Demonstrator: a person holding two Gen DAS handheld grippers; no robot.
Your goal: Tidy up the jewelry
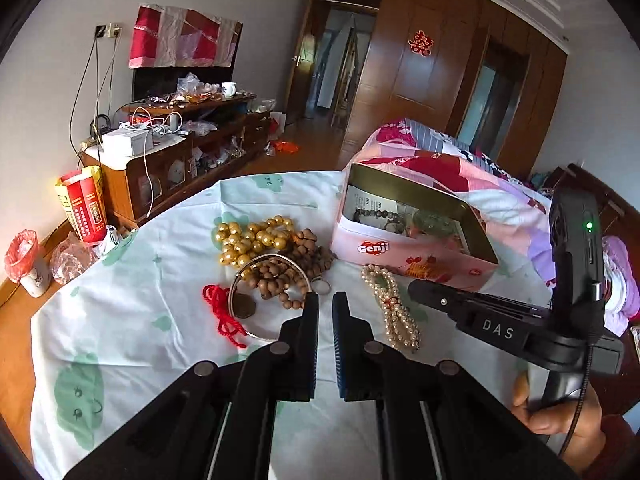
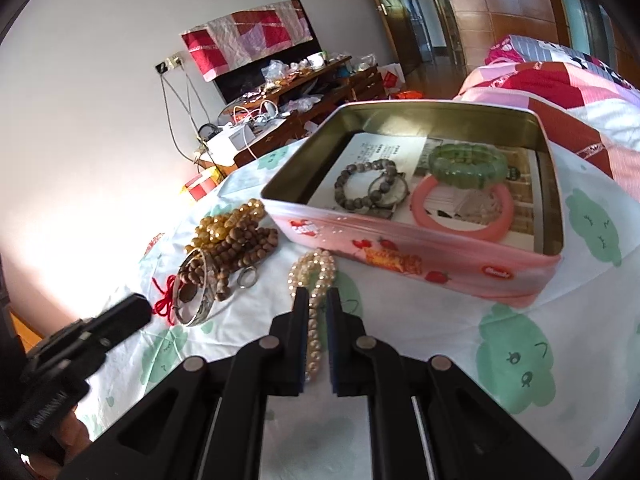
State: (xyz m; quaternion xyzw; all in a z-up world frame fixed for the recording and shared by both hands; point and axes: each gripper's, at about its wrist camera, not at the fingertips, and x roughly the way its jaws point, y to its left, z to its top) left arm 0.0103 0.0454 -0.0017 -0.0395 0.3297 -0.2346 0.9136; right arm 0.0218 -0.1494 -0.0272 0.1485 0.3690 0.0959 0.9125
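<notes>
My right gripper [image 2: 317, 294] is shut on a pearl necklace [image 2: 314, 276] that lies on the cloth in front of the pink tin [image 2: 400, 256]. The strand runs between its pads. The tin holds a green bangle [image 2: 468, 164], a pink bangle [image 2: 460, 232] and a dark bead bracelet [image 2: 360, 188]. My left gripper [image 1: 326, 300] is shut with nothing in it, just short of a small silver ring [image 1: 322, 285]. Beyond it are brown wooden beads [image 1: 296, 260], gold beads [image 1: 248, 240], a silver bangle [image 2: 196, 316] and a red cord [image 1: 224, 316].
The table's white cloth with green prints [image 1: 140, 320] ends at a curved far edge. A bed with a patchwork quilt [image 1: 460, 176] stands behind the tin. A cluttered wooden cabinet [image 1: 180, 152] and a lined bin [image 1: 24, 260] are at the left. A person's hand [image 1: 560, 420] holds the right gripper.
</notes>
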